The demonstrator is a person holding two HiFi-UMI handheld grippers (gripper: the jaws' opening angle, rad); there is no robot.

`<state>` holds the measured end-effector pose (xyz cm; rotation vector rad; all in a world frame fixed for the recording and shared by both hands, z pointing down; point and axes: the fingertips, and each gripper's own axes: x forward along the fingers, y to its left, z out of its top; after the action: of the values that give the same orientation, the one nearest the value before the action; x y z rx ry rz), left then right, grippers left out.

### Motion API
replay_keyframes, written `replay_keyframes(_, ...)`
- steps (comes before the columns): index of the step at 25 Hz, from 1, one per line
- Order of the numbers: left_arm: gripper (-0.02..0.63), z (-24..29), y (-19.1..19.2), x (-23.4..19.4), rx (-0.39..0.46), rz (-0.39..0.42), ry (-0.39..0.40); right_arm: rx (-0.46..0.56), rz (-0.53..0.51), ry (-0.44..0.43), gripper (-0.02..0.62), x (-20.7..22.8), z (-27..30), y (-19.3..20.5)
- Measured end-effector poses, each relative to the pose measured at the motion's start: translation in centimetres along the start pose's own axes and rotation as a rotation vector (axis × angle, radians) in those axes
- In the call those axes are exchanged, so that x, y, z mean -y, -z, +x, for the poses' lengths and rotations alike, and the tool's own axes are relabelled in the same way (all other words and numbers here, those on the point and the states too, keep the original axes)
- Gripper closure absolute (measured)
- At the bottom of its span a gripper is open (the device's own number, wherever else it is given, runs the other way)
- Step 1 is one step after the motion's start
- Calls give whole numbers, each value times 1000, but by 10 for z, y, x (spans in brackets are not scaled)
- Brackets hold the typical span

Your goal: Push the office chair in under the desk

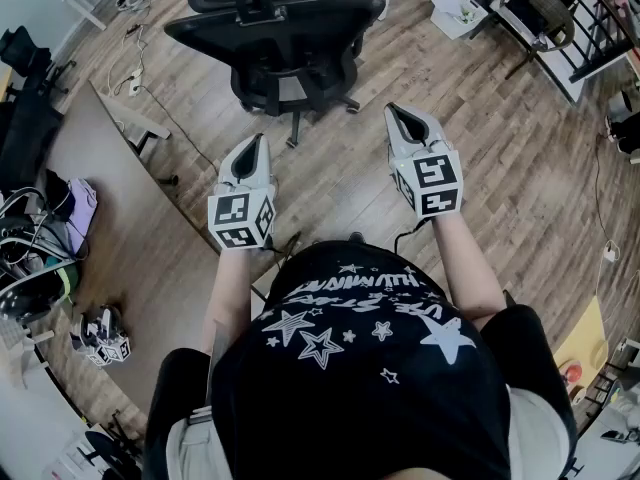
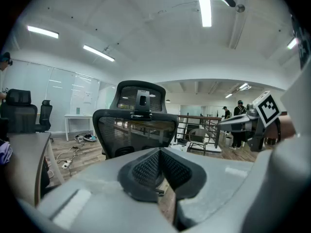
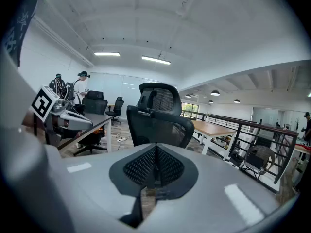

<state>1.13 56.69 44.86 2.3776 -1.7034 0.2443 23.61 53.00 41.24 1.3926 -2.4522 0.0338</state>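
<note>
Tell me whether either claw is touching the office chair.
No: in the head view the left claw and right claw hang short of the office chair, with wooden floor showing between.

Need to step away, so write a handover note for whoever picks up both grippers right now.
Left gripper: shut, empty, short of the chair.
Right gripper: shut, empty, also short of it.
Chair: on open floor straight ahead, backrest facing the grippers, not under the desk.
Desk: at the left of the head view.
Done: nothing; neither gripper touches the chair.
Left: bring both grippers to the backrest, turn the chair toward the desk and push it under.
</note>
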Motion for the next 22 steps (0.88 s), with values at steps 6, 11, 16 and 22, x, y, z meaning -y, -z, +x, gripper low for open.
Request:
replay_keyframes(6, 604, -3, 4, 0, -10, 3, 4, -9, 7, 1, 594, -4, -3, 4)
replay_keyframes(11, 604, -13, 12, -4, -19, -8, -2, -17, 0, -4, 594, -13, -5, 5)
replay_keyframes(16, 604, -23, 17, -10, -27, -18, -12, -20, 2, -4, 594, -19, -5, 3)
replay_keyframes(22, 604, -39, 26, -25, -36, -26, -22, -36, 2, 0, 594, -35, 0, 6)
